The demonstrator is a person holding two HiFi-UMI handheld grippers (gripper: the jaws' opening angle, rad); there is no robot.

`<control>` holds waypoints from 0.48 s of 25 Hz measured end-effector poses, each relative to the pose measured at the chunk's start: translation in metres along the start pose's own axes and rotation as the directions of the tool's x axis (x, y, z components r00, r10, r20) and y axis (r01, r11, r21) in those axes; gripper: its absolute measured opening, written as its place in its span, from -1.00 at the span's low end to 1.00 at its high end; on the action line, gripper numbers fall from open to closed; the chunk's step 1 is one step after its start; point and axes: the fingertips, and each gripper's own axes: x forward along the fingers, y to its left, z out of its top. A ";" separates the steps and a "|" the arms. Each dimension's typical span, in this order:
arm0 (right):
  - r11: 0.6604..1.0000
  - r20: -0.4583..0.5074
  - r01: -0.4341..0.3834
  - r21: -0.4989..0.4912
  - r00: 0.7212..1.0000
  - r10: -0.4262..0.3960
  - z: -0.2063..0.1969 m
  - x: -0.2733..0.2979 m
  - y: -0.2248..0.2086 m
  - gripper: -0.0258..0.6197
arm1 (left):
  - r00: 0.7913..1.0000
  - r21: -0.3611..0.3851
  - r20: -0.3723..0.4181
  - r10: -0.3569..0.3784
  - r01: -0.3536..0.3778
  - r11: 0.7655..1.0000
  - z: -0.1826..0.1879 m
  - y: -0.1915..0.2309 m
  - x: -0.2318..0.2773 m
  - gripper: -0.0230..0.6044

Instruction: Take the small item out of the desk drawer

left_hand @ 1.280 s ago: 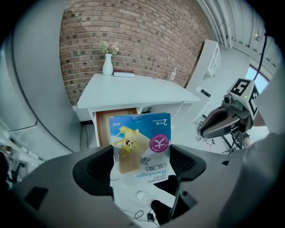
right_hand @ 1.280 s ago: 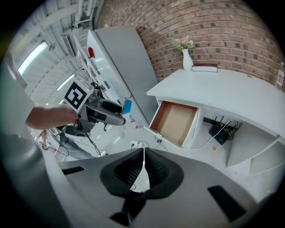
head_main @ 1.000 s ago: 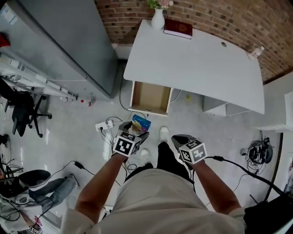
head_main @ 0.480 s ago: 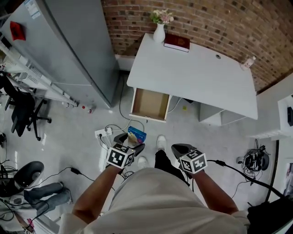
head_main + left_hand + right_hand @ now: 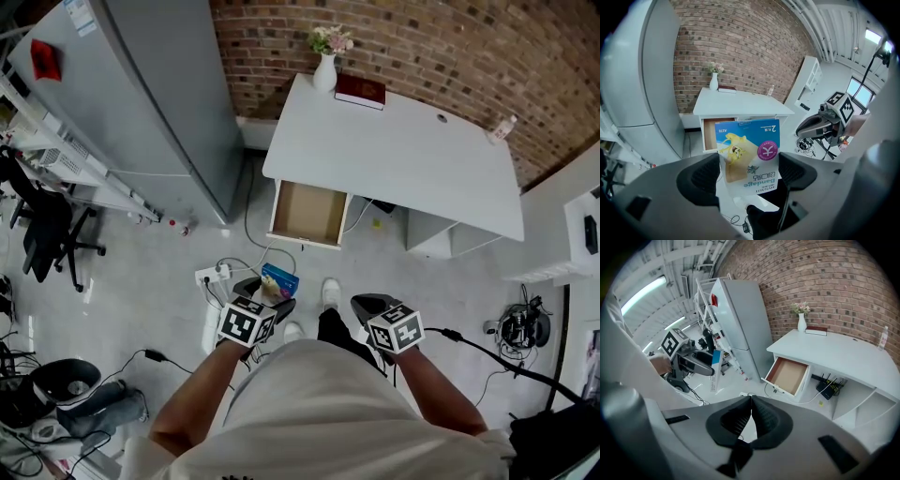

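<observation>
My left gripper [image 5: 267, 289] [image 5: 749, 172] is shut on a small blue and white bandage packet [image 5: 279, 280] [image 5: 750, 154], held over the floor well in front of the desk. The packet [image 5: 714, 370] also shows edge-on in the right gripper view. My right gripper [image 5: 367, 306] [image 5: 751, 414] is shut with nothing between its jaws, level with the left one. The white desk [image 5: 394, 150] stands against the brick wall. Its wooden drawer [image 5: 307, 213] [image 5: 711, 132] [image 5: 788, 375] is pulled out and I see nothing inside it.
A white vase with flowers [image 5: 325, 58], a dark red book [image 5: 360, 90] and a small bottle [image 5: 501, 127] stand on the desk. A tall grey cabinet [image 5: 141, 103] is left of it. A power strip with cables [image 5: 214, 274] lies on the floor.
The view has drawn back from the desk, so the drawer looks farther away. Both grippers keep their places in front of the body, the left still holding the packet.
</observation>
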 end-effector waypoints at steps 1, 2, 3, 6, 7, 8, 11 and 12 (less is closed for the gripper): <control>1.000 0.000 0.003 0.001 1.000 -0.003 0.000 0.000 0.002 -0.82 | 1.000 0.001 0.000 -0.002 0.002 1.000 -0.002 0.000 -0.001 0.31; 1.000 0.000 0.007 0.002 1.000 -0.007 0.000 0.001 0.003 -0.82 | 1.000 0.002 0.000 -0.005 0.004 1.000 -0.003 0.001 -0.003 0.31; 1.000 0.000 0.011 0.005 1.000 -0.011 0.000 0.001 0.005 -0.82 | 1.000 0.003 0.001 -0.006 0.006 1.000 -0.004 0.002 -0.004 0.31; 1.000 0.005 0.016 0.003 1.000 -0.016 0.002 0.003 0.010 -0.82 | 1.000 0.004 0.006 -0.013 0.012 1.000 -0.005 0.004 -0.008 0.31; 1.000 0.008 0.016 0.001 1.000 -0.016 0.001 0.003 0.012 -0.82 | 1.000 0.004 0.007 -0.014 0.014 1.000 -0.007 0.004 -0.008 0.31; 1.000 0.009 0.017 0.000 1.000 -0.017 0.001 0.004 0.013 -0.82 | 1.000 0.005 0.007 -0.016 0.016 1.000 -0.008 0.005 -0.009 0.31; 1.000 0.009 0.022 0.000 1.000 -0.022 -0.003 0.005 0.018 -0.82 | 1.000 0.005 0.004 -0.022 0.022 1.000 -0.013 0.004 -0.008 0.31; 1.000 0.006 0.023 -0.003 1.000 -0.023 -0.005 0.006 0.019 -0.82 | 1.000 0.007 0.005 -0.023 0.023 1.000 -0.013 0.004 -0.008 0.31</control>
